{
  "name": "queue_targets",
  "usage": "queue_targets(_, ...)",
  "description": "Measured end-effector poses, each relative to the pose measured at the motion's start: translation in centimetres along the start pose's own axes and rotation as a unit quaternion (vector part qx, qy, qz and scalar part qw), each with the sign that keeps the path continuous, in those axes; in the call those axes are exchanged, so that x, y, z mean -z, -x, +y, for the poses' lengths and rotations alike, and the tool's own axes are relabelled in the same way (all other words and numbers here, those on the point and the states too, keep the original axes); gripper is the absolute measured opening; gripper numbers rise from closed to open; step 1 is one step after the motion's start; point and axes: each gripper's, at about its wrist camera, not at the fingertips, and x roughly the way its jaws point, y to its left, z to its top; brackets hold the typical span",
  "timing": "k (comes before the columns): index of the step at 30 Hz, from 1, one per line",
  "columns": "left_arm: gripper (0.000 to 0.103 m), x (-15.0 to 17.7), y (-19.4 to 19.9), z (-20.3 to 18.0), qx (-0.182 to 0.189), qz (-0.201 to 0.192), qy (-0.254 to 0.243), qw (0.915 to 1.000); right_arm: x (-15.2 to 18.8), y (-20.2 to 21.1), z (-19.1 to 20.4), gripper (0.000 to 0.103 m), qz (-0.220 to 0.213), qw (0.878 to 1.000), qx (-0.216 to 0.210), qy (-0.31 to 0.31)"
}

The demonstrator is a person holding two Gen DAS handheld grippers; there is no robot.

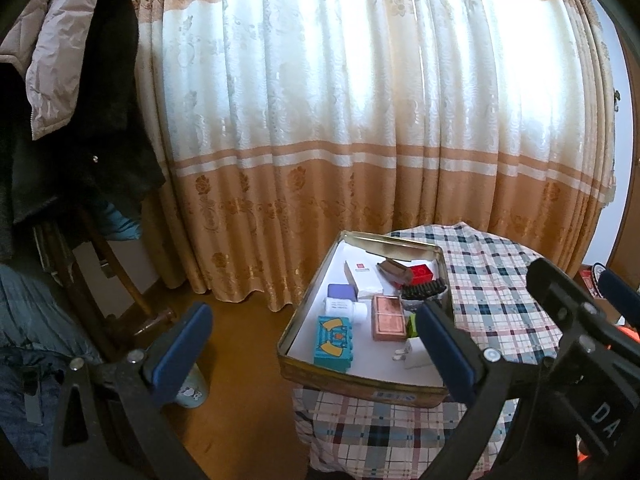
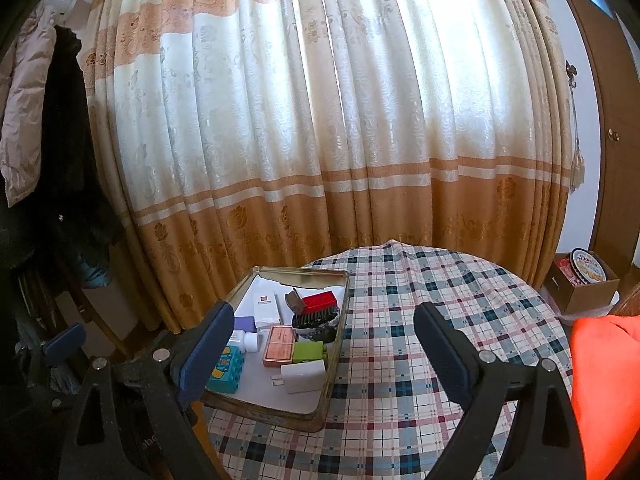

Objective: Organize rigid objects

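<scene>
From your left wrist view, a round table under a plaid tablecloth (image 1: 496, 280) stands before a long cream and orange curtain (image 1: 360, 120), with a wooden floor (image 1: 240, 336) below and coats (image 1: 80, 92) hanging at the left. A shallow gold tin tray (image 1: 304, 372) sits at the table's near-left edge. In it lie a teal block (image 1: 334, 344), a white bottle (image 1: 344, 308), a purple box (image 1: 342, 292), a white carton (image 1: 362, 278), a pink box (image 1: 387, 317), a red box (image 1: 424, 271), a black brush (image 1: 424, 291) and a white plug (image 1: 416, 354). Your left gripper (image 1: 316, 350) is spread wide and empty; its left pad hangs over the floor, its right pad (image 1: 444, 352) overlaps the tray's near-right corner. Your right gripper shows at the far right edge.

From your right wrist view, the same tablecloth (image 2: 440, 320) fills the middle, the curtain (image 2: 320, 120) behind, a brown cabinet (image 2: 616, 120) at right, and a cardboard box holding a blue cookie tin (image 2: 588, 266) on the floor. An orange sleeve (image 2: 600, 380) edges in at right. The tray (image 2: 332, 360) lies left of centre. Your right gripper (image 2: 324, 356) gapes open, holding nothing; its left pad (image 2: 206, 356) covers the tray's near-left side beside the teal block (image 2: 226, 368), while the right pad stands over bare cloth, well apart from the tray.
</scene>
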Motion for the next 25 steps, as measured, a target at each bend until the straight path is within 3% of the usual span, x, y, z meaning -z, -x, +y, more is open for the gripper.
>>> queue_targets(25,0.103,0.34,-0.47,0.08,-0.007,0.019,-0.006,0.9998,0.17,-0.13,-0.22,0.093,0.009,1.000,0.002,-0.006)
